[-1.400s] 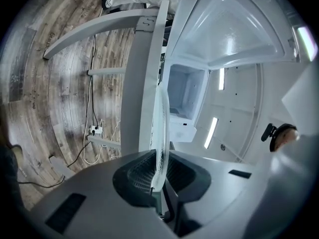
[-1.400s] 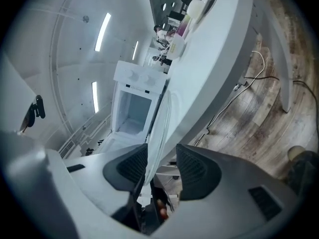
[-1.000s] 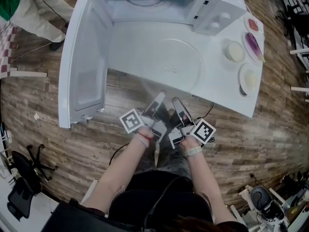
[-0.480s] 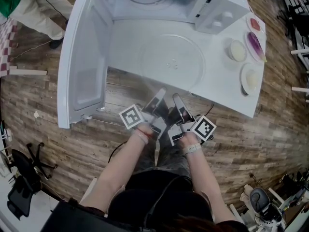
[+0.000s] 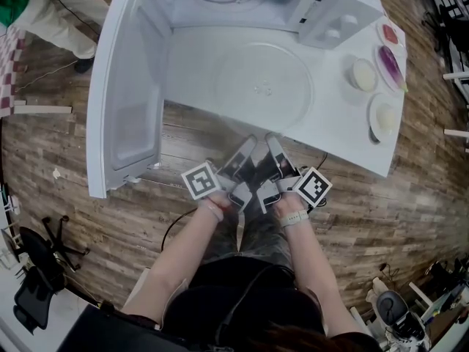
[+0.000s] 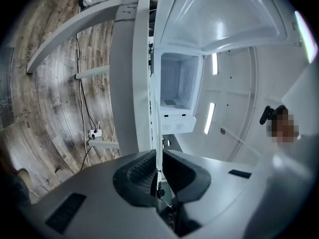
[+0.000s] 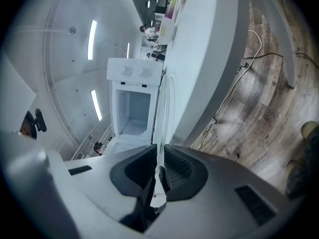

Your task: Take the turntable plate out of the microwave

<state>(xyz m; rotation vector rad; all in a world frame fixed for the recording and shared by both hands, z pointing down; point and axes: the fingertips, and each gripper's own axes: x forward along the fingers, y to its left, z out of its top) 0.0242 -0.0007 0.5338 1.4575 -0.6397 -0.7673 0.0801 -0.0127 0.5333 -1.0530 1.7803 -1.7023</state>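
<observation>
Both tongs are closed on the near rim of the glass turntable plate [image 5: 264, 86], which is already out of the microwave [image 5: 220, 6].

One second before, the jaws of the right gripper [image 5: 274, 144] stood wider around the rim. Now they press on it, as those of the left gripper [image 5: 248, 144] did already. The two forearms [image 5: 183, 262] reach forward side by side, and the grippers are about level with their tips close together. The plate lies flat over the white table [image 5: 344, 134] before the open cavity; I cannot tell if it rests there. The door [image 5: 128, 101] swings out to the left. Small dishes [image 5: 363, 74] stand at the table's right end. The floor [image 5: 66, 160] is of wood planks, and a person [image 5: 44, 13] stands far left.
</observation>
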